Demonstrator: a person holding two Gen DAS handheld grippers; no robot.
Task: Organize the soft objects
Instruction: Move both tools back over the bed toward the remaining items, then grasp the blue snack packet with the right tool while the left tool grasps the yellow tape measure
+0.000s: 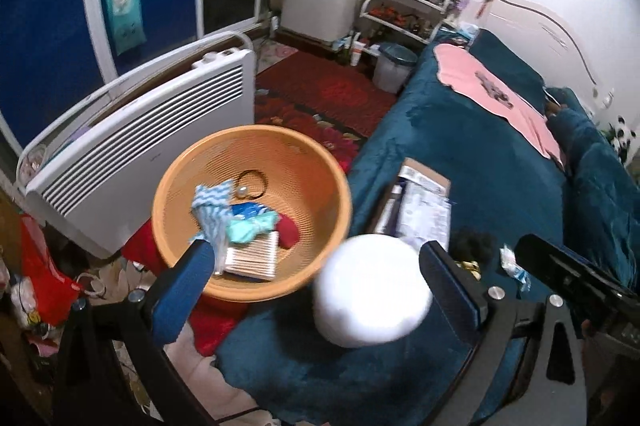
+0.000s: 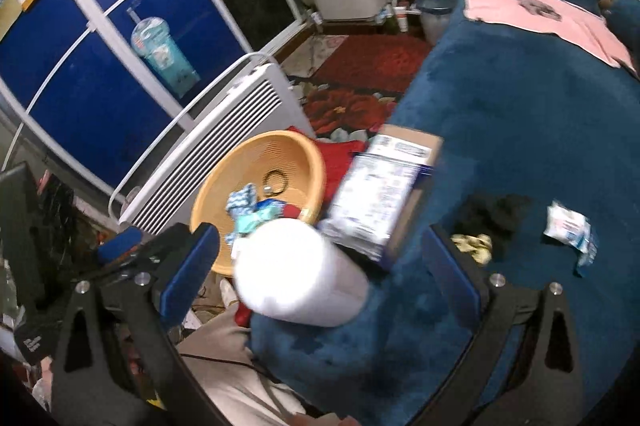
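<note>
The left gripper (image 1: 316, 286) stands wide open, its blue pads well apart, with a white roll (image 1: 372, 290) between them. No pad touches the roll, which is blurred, so I cannot tell whether it rests on the blue blanket (image 1: 500, 153) or is in mid-air. The right gripper (image 2: 320, 266) is open as well, and the same roll (image 2: 296, 270) lies between its fingers, again with clear gaps on both sides.

Ahead and to the left of both tools sits the orange basket (image 1: 328, 250). It already holds a chevron cloth (image 1: 212, 205), a teal cloth (image 1: 250, 226), something red (image 1: 289, 232), a striped pack (image 1: 254, 258) and a black hair tie (image 1: 251, 182), so the sorting looks well started.

Still outside it, by my reading: the roll, a carton (image 1: 422, 201) just ahead of the left tool, and to the right a black fluffy item (image 2: 496, 214), a yellowish scrap (image 2: 474, 244) and a small tissue pack (image 2: 568, 226), all on the blanket. I would put the task around halfway, with the roll the piece in hand.

The carton and the tissue pack carry print, but motion blur leaves it unreadable. No brand can be made out anywhere.
</note>
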